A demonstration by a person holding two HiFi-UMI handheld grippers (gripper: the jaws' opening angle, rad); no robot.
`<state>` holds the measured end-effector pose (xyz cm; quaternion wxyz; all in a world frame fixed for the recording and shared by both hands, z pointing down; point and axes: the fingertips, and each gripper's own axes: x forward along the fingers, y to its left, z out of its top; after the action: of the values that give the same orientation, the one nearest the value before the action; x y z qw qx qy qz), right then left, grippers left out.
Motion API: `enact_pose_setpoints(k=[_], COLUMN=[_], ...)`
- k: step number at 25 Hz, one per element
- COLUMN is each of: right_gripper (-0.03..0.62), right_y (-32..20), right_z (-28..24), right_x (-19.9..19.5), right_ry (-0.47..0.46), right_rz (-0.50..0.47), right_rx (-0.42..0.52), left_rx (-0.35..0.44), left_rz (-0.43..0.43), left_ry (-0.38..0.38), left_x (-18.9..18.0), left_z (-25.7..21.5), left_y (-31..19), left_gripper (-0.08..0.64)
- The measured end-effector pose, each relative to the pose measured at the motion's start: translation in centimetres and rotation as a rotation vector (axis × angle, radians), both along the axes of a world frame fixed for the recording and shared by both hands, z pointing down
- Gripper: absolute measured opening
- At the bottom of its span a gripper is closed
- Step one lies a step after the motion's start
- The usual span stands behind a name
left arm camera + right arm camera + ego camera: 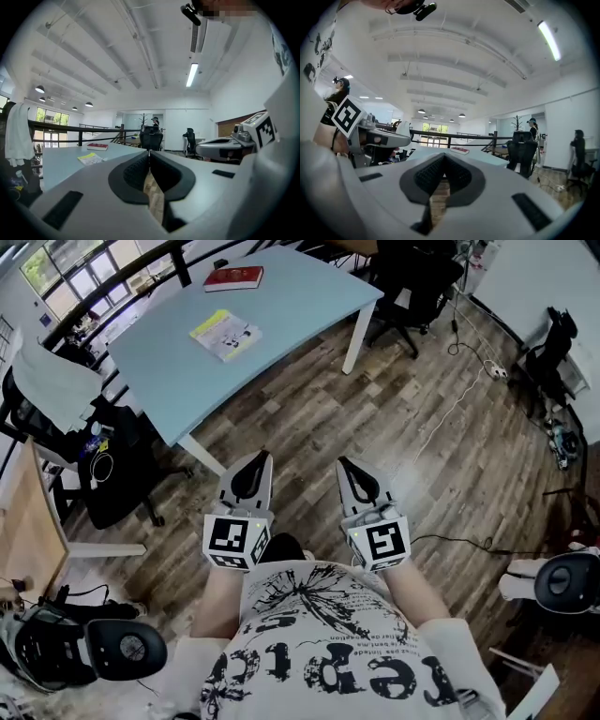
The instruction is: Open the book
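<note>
**Two closed books on the blue table, both grippers shut and well short of them**

A yellow-and-white book [226, 335] lies flat and closed near the middle of the light blue table [300, 298]. A red book [233, 277], also closed, sits further back near the far edge, apart from the first. Which of the two is meant for opening cannot be told from here; the yellow one is the nearer. Nothing else rests on the tabletop as far as the head view shows.

The left gripper [149, 152] is held level in front of the person's body. Its jaws are together at the tips, with nothing between them; only the wood floor [309, 418] shows through the gap behind the pads. In its own view both books appear to the left of its jaws, the yellow one in front of the red one.

The right gripper [444, 155] is level beside it, and the two are close but not touching. Its jaws also meet at the tips and hold nothing. Both grippers hang over the floor, well apart from the table's near corner.

A black office chair [412, 282] stands at the table's right end. A white cloth [52, 381] is draped over a chair on the left. A power strip [494, 369] with a pale cable lies on the floor to the right.
</note>
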<state>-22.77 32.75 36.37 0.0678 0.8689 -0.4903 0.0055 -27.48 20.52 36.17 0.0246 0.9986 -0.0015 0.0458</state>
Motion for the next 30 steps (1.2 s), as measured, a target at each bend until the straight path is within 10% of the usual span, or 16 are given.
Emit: enact_pose_setpoints(k=[13,30], right_gripper=[0.011,0.011], right_y=[-2.9,-22.6], right_z=[1.8,0.5], right_x=[6.3,29.9], right_ry=[-0.034,-0.023], right_rz=[0.045,0.031], right_rx=[-0.017,-0.032], left_rx=[-0.012,-0.018], left_rz=[0.021,-0.03], left_ry=[-0.038,-0.022], left_x=[5.9,28.6], left_z=[1.8,0.4], left_y=[-3.4,-24.3], left_gripper=[0.025,0.025])
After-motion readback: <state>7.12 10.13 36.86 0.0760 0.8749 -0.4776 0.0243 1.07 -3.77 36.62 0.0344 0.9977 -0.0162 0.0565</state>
